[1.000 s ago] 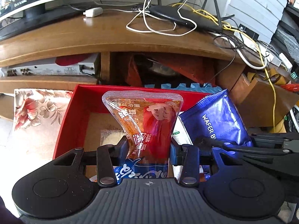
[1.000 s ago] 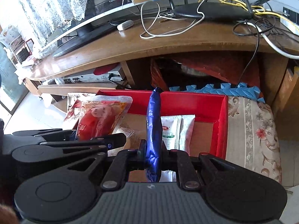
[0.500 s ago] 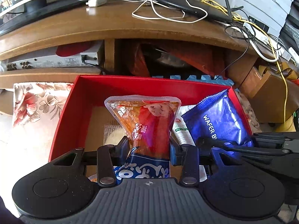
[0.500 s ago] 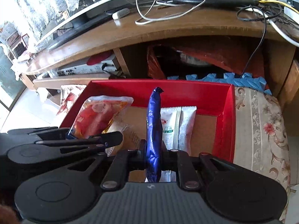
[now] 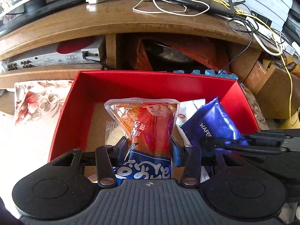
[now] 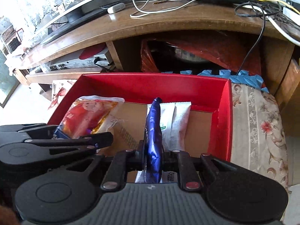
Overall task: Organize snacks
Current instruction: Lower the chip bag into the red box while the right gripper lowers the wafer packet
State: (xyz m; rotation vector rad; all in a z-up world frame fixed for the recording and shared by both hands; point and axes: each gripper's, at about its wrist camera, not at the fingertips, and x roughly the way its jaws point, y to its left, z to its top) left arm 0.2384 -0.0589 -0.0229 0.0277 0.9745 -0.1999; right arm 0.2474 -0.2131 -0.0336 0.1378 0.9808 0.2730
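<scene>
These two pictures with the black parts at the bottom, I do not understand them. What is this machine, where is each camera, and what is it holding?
There is no robot here. A person holds one two-finger gripping tool in each hand, and each tool carries a wide-angle camera that looks forward along its fingers. The black shapes at the bottom are the tool itself.

In the left tool's picture, the left gripper has a clear orange snack bag between its fingers; they are opening. The right tool shows at its right edge.

In the right tool's picture, the right gripper pinches a blue wafer pack, seen edge-on.

Both are over a red box that stands in front of a wooden TV stand. White packets lie in the box.
</scene>
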